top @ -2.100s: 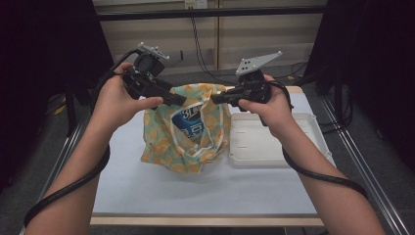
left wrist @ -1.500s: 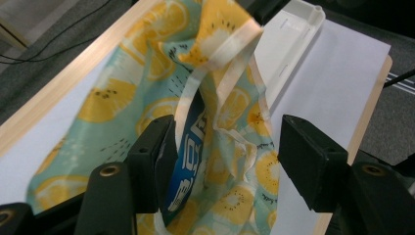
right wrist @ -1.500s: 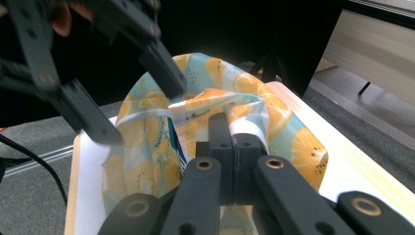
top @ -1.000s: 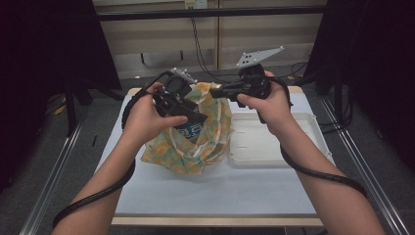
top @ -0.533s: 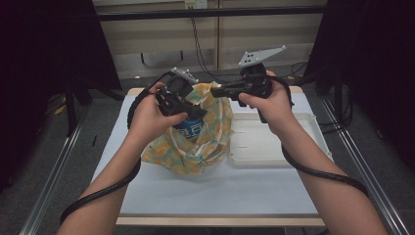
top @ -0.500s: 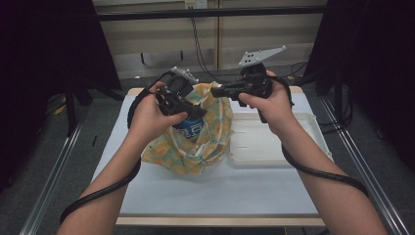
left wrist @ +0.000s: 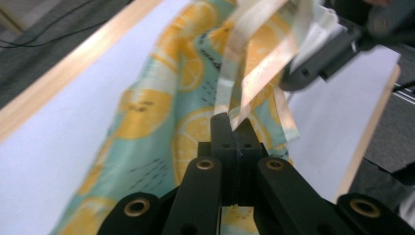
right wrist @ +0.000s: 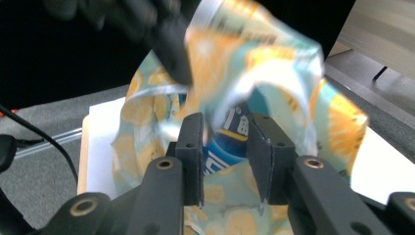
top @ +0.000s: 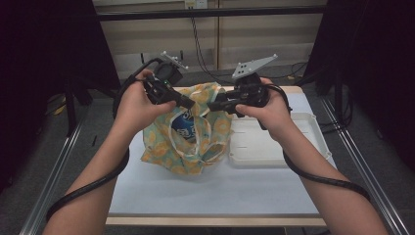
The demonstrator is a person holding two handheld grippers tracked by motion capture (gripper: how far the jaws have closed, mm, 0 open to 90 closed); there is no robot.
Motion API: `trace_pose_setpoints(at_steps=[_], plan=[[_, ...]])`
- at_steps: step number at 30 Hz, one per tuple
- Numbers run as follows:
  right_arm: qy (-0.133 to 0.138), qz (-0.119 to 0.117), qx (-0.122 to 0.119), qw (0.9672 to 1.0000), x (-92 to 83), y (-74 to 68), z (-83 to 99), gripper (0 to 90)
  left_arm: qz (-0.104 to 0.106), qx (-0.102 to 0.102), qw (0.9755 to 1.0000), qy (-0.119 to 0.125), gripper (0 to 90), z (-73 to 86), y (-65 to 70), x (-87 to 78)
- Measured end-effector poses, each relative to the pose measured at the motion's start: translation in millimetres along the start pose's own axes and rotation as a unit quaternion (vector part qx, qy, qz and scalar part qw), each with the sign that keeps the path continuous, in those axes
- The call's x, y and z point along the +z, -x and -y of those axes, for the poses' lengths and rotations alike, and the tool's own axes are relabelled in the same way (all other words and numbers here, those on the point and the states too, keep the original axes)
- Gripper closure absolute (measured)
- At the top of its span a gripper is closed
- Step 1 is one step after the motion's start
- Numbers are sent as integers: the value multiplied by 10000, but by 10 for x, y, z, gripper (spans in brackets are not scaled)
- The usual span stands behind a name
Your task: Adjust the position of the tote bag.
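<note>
The lemon-print fabric bag (top: 188, 132) sits at the middle of the surface (top: 220, 191), toward its far edge, with a blue packet (top: 183, 128) showing through its mouth and a white tray (top: 274, 147) just beside it toward the right edge. The left tongs (left wrist: 233, 128) are pressed together on a pale strap of the bag (left wrist: 254, 73), holding that side of the mouth up. The right tongs (right wrist: 224, 147) are spread, and their jaws have just been opening; the bag's rim and the packet lie ahead of them, nothing pinched. The step looks like holding the bag open. To do it well, keep the left pinch firm and high, and take the opposite rim cleanly with the right tongs, fabric only, clear of the packet.
</note>
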State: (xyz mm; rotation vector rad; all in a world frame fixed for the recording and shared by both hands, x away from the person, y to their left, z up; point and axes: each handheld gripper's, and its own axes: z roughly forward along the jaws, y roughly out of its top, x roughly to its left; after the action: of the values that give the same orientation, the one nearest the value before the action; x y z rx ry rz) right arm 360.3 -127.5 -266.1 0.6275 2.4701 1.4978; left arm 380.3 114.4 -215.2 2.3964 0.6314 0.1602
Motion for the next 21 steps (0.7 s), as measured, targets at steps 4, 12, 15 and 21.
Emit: trace_pose_setpoints(at_steps=[4, 12, 15, 21], plan=[[-42, -115, 22, 9999, 75, -16, 54, 646, -83, -109, 9998, 107, 900, -48, -90, -104], [-155, -354, 98, 9992, 268, -69, 126, 631, -201, -304, 9990, 277, 900, -119, -202, -158], [-325, -293, 2, 9990, 346, -91, 152, 692, -203, -293, 9991, 243, 900, -112, -212, -149], [-277, -428, 40, 9987, 377, -102, 127, 897, -206, -341, 9988, 271, 898, -82, -211, -135]])
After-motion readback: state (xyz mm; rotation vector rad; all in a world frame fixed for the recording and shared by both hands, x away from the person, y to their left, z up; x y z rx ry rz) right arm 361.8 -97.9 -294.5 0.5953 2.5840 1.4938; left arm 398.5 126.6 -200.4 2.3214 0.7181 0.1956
